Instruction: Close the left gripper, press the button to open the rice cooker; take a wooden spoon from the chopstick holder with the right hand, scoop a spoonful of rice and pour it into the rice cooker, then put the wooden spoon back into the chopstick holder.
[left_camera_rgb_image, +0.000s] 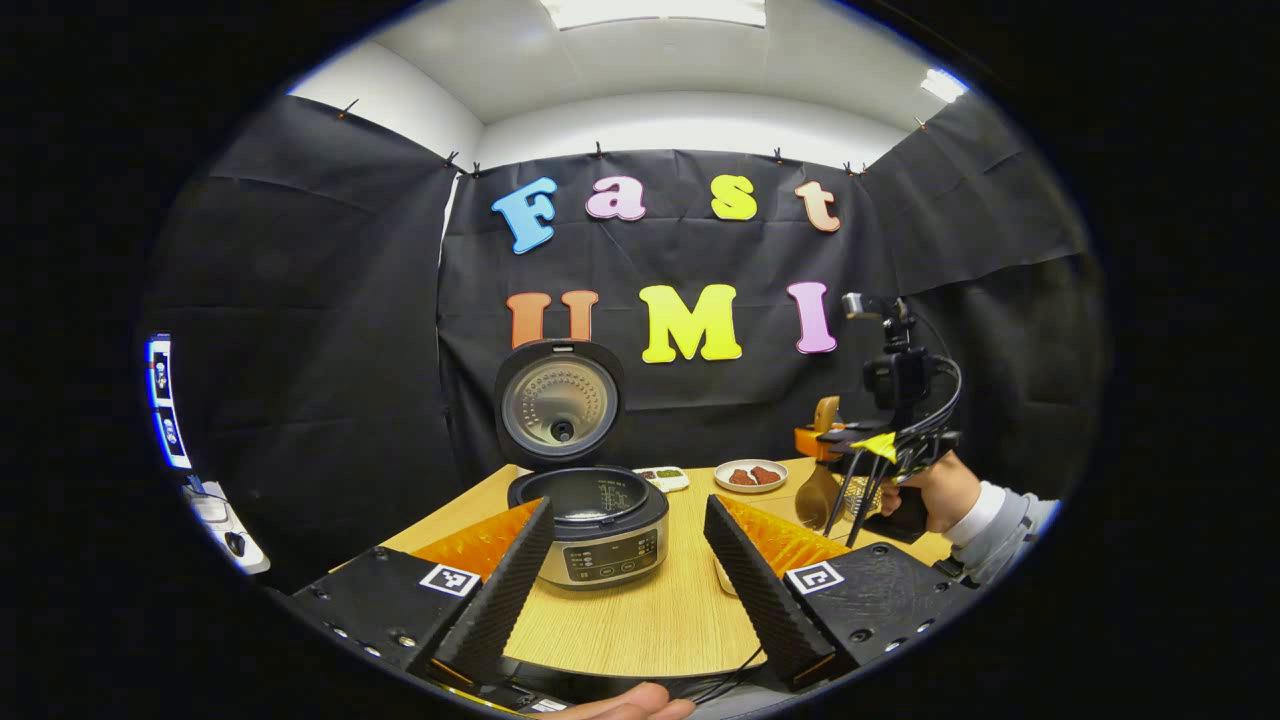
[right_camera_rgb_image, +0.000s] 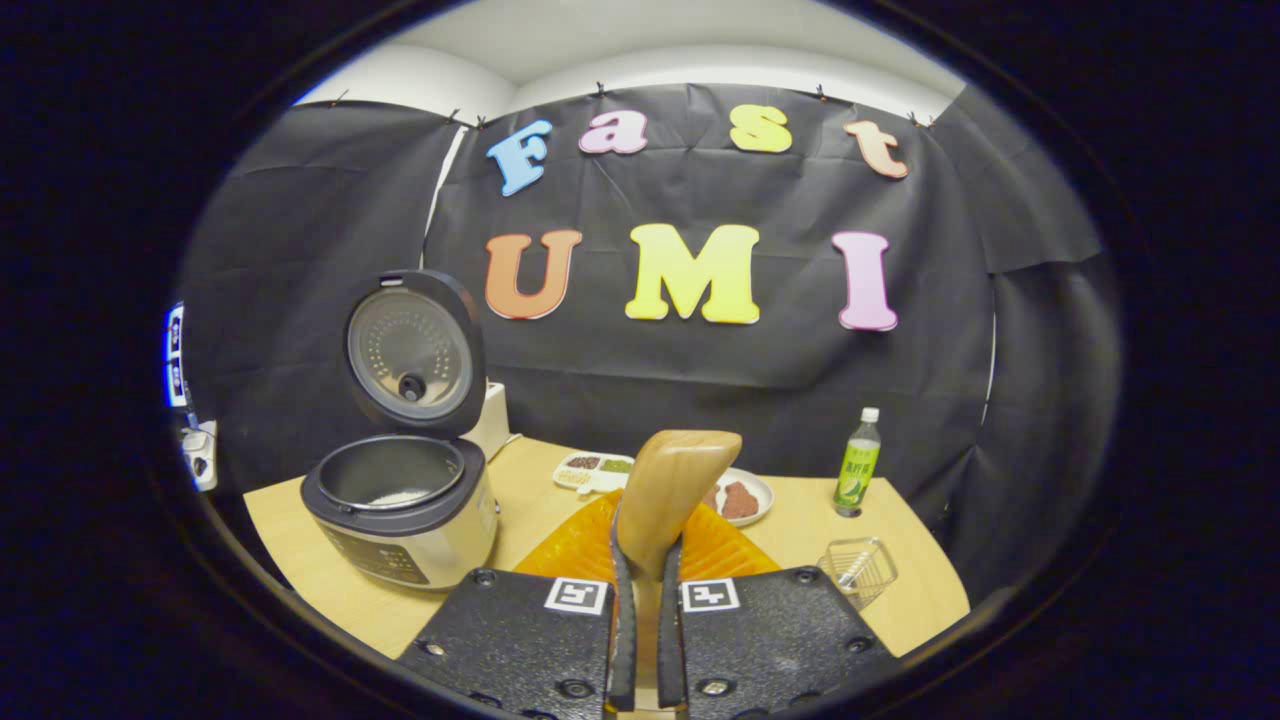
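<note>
One cooker (right_camera_rgb_image: 405, 520), lid up; one bottle (right_camera_rgb_image: 857, 465). Right gripper (right_camera_rgb_image: 645, 585) clamps one spoon (right_camera_rgb_image: 668, 495). Left gripper (left_camera_rgb_image: 628, 560) spread apart, bare table (left_camera_rgb_image: 640, 625) between.

**Bright ceiling light, strong fisheye bend**

Light comes from ceiling panels (left_camera_rgb_image: 655, 10) overhead, blown out to plain white in the left gripper view. The table (left_camera_rgb_image: 650, 610) is evenly lit and warm, with only soft, short shadows under the cooker (left_camera_rgb_image: 595, 525). The open lid (right_camera_rgb_image: 412, 350) carries a mild sheen on its metal inner face. Both views are sharp in the middle; straight lines bow hard toward the edges, where the picture darkens and a thin blue fringe shows. The spoon (right_camera_rgb_image: 672, 490) close to the lens looks slightly soft.
</note>
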